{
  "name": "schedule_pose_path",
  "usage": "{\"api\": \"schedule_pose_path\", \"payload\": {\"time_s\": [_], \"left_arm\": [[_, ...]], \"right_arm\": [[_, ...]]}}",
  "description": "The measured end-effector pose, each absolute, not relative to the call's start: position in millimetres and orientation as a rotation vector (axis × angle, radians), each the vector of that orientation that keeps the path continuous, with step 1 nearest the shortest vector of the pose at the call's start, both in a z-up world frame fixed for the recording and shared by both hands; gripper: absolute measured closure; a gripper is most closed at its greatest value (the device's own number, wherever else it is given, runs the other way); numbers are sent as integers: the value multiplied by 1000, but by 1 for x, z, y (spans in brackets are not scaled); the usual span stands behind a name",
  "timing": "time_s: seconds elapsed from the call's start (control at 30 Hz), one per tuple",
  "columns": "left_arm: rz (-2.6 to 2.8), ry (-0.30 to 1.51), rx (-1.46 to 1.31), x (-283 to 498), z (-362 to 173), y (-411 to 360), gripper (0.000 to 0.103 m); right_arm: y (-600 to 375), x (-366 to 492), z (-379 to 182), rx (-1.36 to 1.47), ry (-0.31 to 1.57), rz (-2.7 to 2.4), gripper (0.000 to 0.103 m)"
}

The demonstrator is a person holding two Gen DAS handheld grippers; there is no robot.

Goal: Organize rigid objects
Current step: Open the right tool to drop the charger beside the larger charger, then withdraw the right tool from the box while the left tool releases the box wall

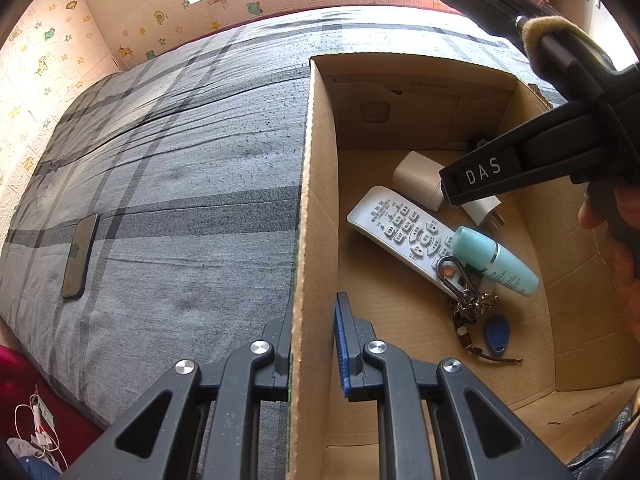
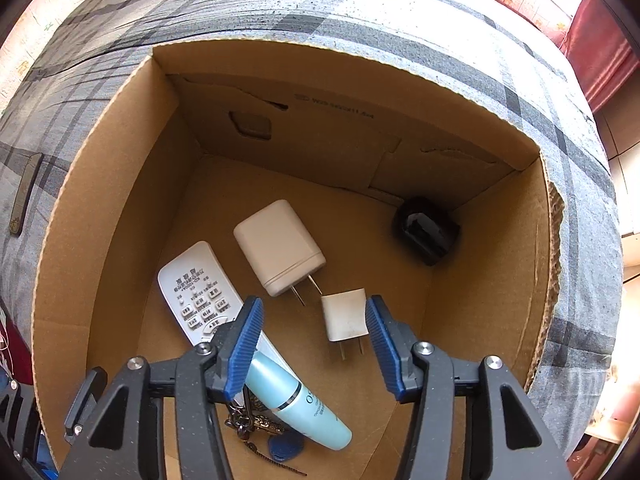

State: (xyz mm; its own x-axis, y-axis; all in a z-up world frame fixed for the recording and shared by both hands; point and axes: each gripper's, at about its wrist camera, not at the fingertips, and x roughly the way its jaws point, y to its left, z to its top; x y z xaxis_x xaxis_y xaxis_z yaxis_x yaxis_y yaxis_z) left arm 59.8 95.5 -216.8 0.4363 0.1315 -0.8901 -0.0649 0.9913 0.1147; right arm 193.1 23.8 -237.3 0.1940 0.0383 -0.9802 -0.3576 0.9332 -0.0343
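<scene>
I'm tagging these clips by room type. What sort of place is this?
Probably a bedroom: a grey plaid bedsheet covers a wide mattress, cartoon-animal padded wall panels line the walls, and a brown cardboard box sits on it.

Right tongs [image 2: 315, 347] open above small charger [image 2: 345, 315] in box [image 2: 120, 168].

left wrist: box [image 1: 316, 240] wall, close | right wrist: steeply down | shared: box interior
</scene>
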Motion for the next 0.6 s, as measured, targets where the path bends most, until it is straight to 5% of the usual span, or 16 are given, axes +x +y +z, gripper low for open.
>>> {"api": "schedule_pose_path", "payload": {"time_s": [0.5,0.6], "left_arm": [[122,1112,66,59,-217,97,87],[121,1115,66,60,-217,96,87]], "right_arm": [[26,170,-207,-297,1286,296,34],[23,165,-199,-300,1261,295,21]]}}
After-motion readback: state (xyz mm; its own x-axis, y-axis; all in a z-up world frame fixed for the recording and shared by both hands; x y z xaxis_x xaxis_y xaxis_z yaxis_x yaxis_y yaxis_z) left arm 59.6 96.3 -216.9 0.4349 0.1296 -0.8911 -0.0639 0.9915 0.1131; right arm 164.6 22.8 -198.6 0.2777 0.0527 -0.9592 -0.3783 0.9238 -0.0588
